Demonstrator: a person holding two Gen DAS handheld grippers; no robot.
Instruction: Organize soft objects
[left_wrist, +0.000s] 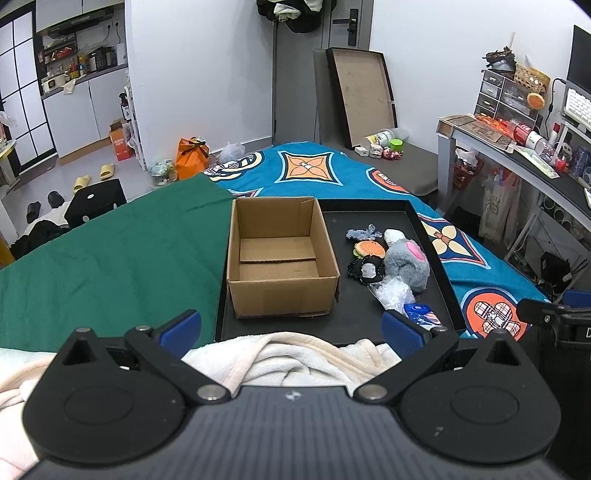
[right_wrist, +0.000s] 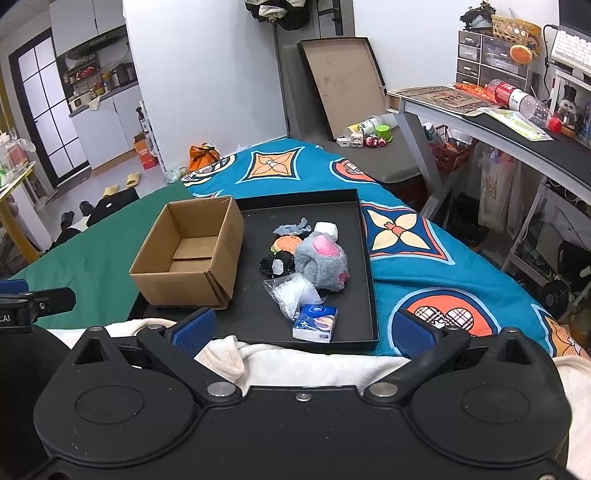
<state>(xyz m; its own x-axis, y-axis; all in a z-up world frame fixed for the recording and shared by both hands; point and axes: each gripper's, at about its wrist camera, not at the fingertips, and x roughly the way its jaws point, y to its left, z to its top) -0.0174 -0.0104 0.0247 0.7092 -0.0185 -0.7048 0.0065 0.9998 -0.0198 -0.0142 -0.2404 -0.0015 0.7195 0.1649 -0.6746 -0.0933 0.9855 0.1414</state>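
The left gripper (left_wrist: 291, 328) is held with its blue-padded fingers (left_wrist: 400, 330) spread wide, nothing pinched between them; a cream fleece blanket (left_wrist: 280, 354) is bunched directly beneath and between them. Straight ahead of these fingers a cardboard box (left_wrist: 280, 258) is seen standing open on a black tray (left_wrist: 432, 254), and ahead to their right the soft things are gathered: a grey plush toy (left_wrist: 406, 262), a burger-shaped toy (left_wrist: 369, 249) and a clear plastic bag (left_wrist: 393, 293).

The right gripper (right_wrist: 304, 330) is likewise held with its fingers (right_wrist: 194, 330) apart and empty. A tissue pack (right_wrist: 316, 323) is found just ahead between them, the plush farther ahead, and the box ahead of the left finger.
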